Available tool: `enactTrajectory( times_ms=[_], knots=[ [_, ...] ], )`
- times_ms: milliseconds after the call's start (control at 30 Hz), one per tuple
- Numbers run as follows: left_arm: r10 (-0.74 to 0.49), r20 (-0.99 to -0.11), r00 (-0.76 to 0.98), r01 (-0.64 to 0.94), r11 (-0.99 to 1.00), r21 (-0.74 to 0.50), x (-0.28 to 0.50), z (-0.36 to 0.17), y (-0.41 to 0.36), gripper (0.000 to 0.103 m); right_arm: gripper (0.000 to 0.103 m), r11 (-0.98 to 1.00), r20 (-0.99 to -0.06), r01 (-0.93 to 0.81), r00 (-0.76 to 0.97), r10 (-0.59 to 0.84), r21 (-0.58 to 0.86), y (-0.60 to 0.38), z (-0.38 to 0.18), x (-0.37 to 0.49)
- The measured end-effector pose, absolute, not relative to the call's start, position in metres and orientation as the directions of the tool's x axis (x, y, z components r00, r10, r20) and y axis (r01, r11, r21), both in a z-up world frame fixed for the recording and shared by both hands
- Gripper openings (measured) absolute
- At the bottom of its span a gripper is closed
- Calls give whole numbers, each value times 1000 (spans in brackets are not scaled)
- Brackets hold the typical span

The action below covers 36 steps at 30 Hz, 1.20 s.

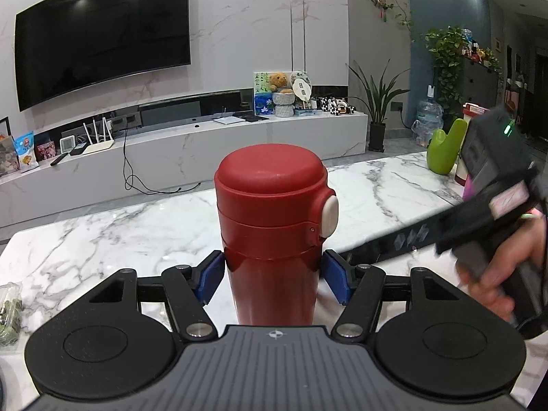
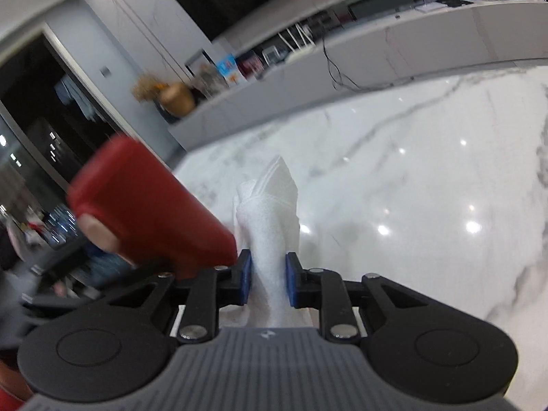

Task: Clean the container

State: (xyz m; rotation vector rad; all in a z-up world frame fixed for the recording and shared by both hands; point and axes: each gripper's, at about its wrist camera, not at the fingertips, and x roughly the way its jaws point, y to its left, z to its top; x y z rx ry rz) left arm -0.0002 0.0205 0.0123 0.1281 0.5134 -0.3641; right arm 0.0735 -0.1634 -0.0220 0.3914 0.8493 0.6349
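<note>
A red flask (image 1: 270,198) with a closed lid and a white push button stands upright on the marble table (image 1: 102,239). My left gripper (image 1: 274,281) is shut on its body just below the lid, both blue pads pressed on its sides. My right gripper (image 2: 269,282) is shut on a folded white tissue (image 2: 270,205) that sticks up beyond the pads. In the right wrist view the flask (image 2: 147,205) is blurred and tilted, close on the tissue's left. In the left wrist view the right gripper's body (image 1: 493,202) shows blurred at the right, with a hand (image 1: 493,287) on it.
A green curved object (image 1: 445,150) and a container with a red lid (image 1: 474,109) stand at the table's far right. A clear plastic packet (image 1: 8,311) lies at the left edge. Beyond the table are a low TV cabinet (image 1: 205,144) and plants.
</note>
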Motion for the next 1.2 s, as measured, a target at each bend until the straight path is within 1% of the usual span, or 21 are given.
enactTrajectory(
  times_ms=[133,233,567,633,733,933,1000,1067,1100,1167,1200],
  knots=[
    [-310,-498,810,360,933,4,-1,12,21,61,23,786,-627,-359,474,618,504,-154,-37,76],
    [-300,-497,814,336,942,-18,-1,13,21,63,23,790,-634,-365,472,613,493,-152,-39,77],
    [-295,-503,813,335,942,-11,0,11,20,63,22,767,-644,-405,420,639,497,-153,-35,69],
    [-303,-503,809,345,938,-10,1,11,21,62,22,755,-620,-393,430,656,525,-159,-35,72],
    [-313,-504,805,360,933,-4,1,11,22,62,22,711,-548,-379,456,701,593,-170,-27,76],
    [-321,-505,801,369,930,-5,2,10,23,62,22,576,-348,-404,510,787,711,-193,2,80],
    [-320,-505,802,368,930,-4,3,10,23,62,22,540,-294,-430,516,804,724,-198,12,80],
    [-320,-506,801,368,930,-5,6,12,26,62,22,525,-273,-449,512,814,723,-202,20,79],
    [-320,-507,801,368,930,-5,7,12,28,62,22,525,-277,-448,508,816,724,-202,21,79],
    [-320,-507,801,367,930,-7,8,12,28,62,22,545,-316,-428,497,808,721,-197,17,83],
    [-320,-507,801,367,930,-8,8,12,28,62,22,565,-350,-410,490,798,716,-195,14,84]
  ],
)
